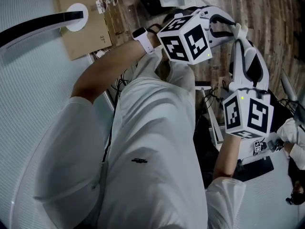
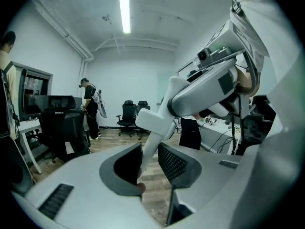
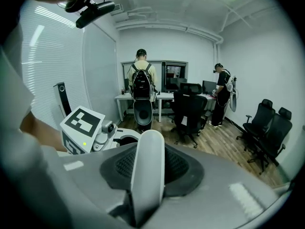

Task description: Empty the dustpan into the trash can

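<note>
Between the left gripper's (image 2: pixel 148 168) dark pads, in the left gripper view, stands a slim white rod (image 2: pixel 147 154), and the jaws pinch it, one pad on each side. Just above the jaws the rod widens into a thicker white handle (image 2: pixel 153 120) that runs up and to the right. Far beyond the left jaw a person in dark clothes (image 2: pixel 90 106) stands on the wood floor (image 2: pixel 112 138), with black office chairs (image 2: pixel 128 113) further back.

Right gripper view: the right gripper (image 3: pixel 147 175) is clamped on the white handle, whose rounded end rises straight up out of the jaws. Whether this handle belongs to the dustpan I cannot tell. Just left of the jaws sits the left gripper's marker cube (image 3: pixel 82 126). Far ahead, at a desk (image 3: pixel 121 98), a grey tub-shaped thing (image 3: pixel 142 113) with a dark round mouth stands below a person with a backpack (image 3: pixel 141 82); whether it is the trash can is unclear.

Head view: both grippers are held up before the person's white clothing (image 1: pixel 152 137), their tips close together, and the handle there is lost among the white housings
</note>
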{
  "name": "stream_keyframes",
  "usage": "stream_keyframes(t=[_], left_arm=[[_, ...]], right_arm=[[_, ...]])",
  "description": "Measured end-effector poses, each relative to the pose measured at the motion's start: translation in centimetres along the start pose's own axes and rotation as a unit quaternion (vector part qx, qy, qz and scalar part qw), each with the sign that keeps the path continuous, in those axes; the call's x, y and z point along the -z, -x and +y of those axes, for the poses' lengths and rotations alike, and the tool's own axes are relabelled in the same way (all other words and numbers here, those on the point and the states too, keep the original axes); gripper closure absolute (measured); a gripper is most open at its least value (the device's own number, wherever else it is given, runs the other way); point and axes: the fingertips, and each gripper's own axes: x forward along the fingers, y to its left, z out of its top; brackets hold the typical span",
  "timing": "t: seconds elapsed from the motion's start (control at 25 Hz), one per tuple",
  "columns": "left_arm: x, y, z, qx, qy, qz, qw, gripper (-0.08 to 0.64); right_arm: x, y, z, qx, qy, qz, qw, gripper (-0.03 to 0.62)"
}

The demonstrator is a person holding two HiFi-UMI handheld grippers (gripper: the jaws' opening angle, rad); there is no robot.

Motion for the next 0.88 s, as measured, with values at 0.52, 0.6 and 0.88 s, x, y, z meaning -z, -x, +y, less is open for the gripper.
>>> stream_keyframes(t=[0.52,0.6,0.88], left_arm=[[2.5,3.5,2.4,-0.082,0.046,-0.012,0.9955,0.444],[2.9,4.0,2.7,-0.095,0.055,-0.014,0.9939,0.443],[4.6,5.6,3.8,-0.135,0.075,-0.022,0.9878,0.44]], right_arm=[[-0.2,-2.6,4.1,-0.072,0.12,-0.008,0.99,0.472],[-0.1,-3.0,4.7,-0.077,0.14,-0.011,0.987,0.474],[0.3,-4.4,7.0,-0.11,0.212,-0.02,0.971,0.476]])
